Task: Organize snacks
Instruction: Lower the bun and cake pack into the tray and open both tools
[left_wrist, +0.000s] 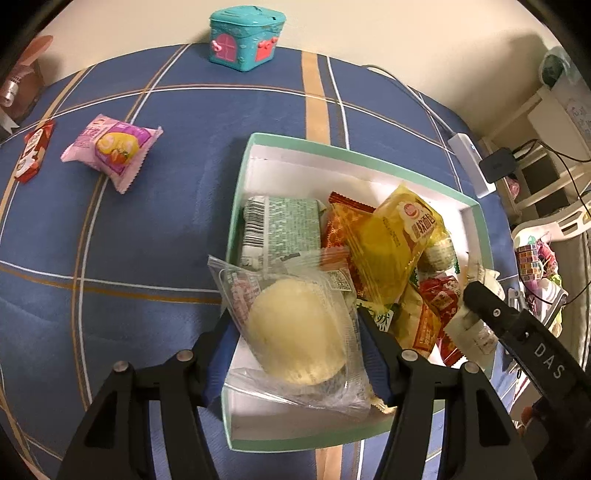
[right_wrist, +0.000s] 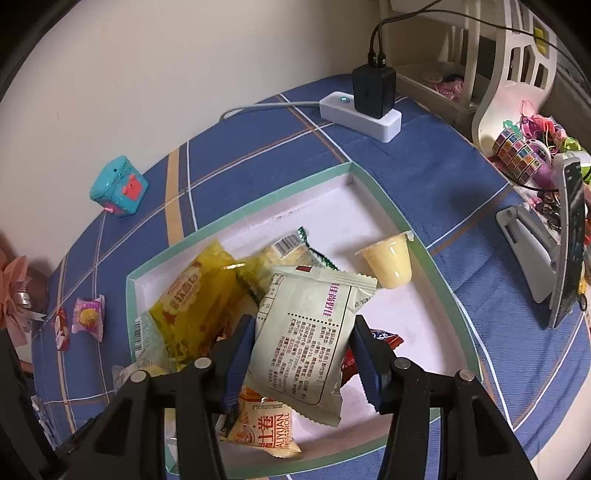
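A shallow box with a green rim (left_wrist: 354, 154) (right_wrist: 258, 210) lies on the blue checked cloth and holds several snack packets. My left gripper (left_wrist: 295, 339) is shut on a clear packet with a pale round bun (left_wrist: 295, 325), held over the box's near left corner. My right gripper (right_wrist: 301, 354) is shut on a pale green packet with printed text (right_wrist: 310, 328), above the box's middle. The right gripper's finger (left_wrist: 517, 325) shows at the right of the left wrist view. In the box lie a yellow packet (left_wrist: 391, 240) (right_wrist: 192, 306) and a jelly cup (right_wrist: 388, 262).
On the cloth left of the box lie a pink packet (left_wrist: 110, 147) (right_wrist: 88, 314) and a small red one (left_wrist: 33, 151) (right_wrist: 61, 328). A teal toy house (left_wrist: 245, 37) (right_wrist: 118, 186) stands by the wall. A power strip with charger (right_wrist: 365, 110) and a phone stand (right_wrist: 543, 258) sit right.
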